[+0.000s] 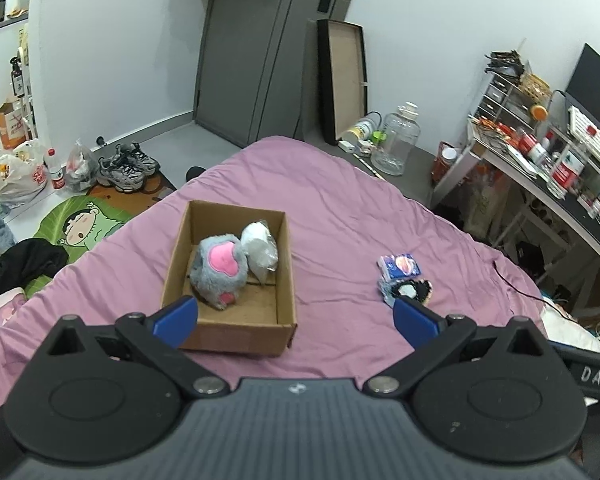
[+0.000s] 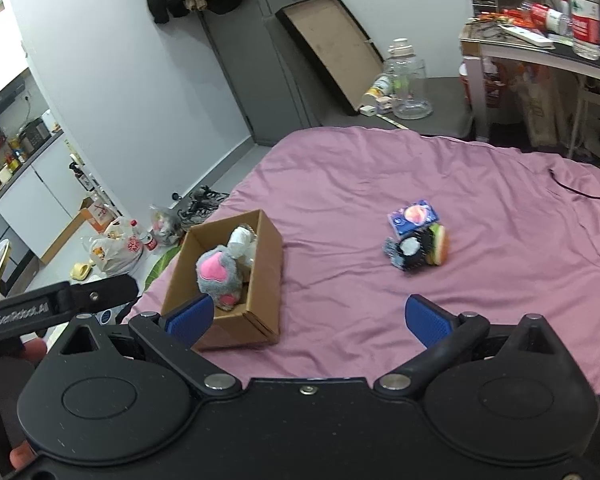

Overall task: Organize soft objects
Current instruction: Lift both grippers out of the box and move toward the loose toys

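Note:
An open cardboard box (image 1: 285, 280) (image 2: 266, 276) sits on the purple bedsheet (image 1: 340, 220) (image 2: 500, 260). Inside it lie a grey plush paw with pink pads (image 1: 220, 268) (image 2: 218, 274) and a white soft bundle in clear wrap (image 1: 260, 250) (image 2: 242, 246). To the right of the box a blue tissue pack (image 1: 400, 266) (image 2: 414, 216), a black and white plush (image 1: 410, 292) (image 2: 408, 252) and a burger-shaped plush (image 2: 439, 244) lie together. My left gripper (image 1: 296, 318) hangs open over the near edge of the box, nothing between its blue pads. My right gripper (image 2: 308, 316) is open and empty too.
The other handle (image 2: 56, 304) and a person's fingers (image 2: 20, 456) show at the left of the right wrist view. Shoes (image 1: 126, 166), bags (image 1: 16, 176) and a cartoon mat (image 1: 84, 228) lie on the floor left of the bed. A cluttered desk (image 1: 540, 168) stands right; a water jug (image 1: 398, 140) beyond.

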A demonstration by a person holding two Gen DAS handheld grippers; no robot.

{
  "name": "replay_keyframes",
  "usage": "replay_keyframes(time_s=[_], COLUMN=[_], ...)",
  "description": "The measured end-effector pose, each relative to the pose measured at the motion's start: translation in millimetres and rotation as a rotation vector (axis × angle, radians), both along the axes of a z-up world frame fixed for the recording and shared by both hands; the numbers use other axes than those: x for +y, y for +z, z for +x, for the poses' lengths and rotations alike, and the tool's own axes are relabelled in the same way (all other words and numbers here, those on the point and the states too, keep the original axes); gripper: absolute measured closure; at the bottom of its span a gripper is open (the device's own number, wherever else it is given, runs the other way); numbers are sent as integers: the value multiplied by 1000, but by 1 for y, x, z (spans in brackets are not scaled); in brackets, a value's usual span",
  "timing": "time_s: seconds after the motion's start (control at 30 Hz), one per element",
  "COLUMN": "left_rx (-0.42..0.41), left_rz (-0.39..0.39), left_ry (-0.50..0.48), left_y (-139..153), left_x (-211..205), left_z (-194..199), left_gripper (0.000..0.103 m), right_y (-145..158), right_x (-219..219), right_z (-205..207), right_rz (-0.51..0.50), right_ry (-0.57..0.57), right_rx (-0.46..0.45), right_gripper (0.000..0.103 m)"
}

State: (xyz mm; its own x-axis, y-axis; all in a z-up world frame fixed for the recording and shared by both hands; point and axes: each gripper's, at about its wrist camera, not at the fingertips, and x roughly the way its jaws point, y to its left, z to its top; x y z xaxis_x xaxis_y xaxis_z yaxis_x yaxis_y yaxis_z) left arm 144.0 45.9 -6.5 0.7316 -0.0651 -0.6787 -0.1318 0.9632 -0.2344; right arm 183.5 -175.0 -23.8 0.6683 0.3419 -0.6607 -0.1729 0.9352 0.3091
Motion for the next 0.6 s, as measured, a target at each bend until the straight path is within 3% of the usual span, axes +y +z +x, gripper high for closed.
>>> replay_keyframes(time_s=[0.6], left_rx=[-54], left_rz=[34], left_ry=[15], left_y=[19], left_x=[-18], left_z=[-41], left_gripper=[0], right_y=[14], right_x=[-29], right_z=[-38], right_rz=[-6], right_ry=[3], right_rx=[-47], right_gripper=[0])
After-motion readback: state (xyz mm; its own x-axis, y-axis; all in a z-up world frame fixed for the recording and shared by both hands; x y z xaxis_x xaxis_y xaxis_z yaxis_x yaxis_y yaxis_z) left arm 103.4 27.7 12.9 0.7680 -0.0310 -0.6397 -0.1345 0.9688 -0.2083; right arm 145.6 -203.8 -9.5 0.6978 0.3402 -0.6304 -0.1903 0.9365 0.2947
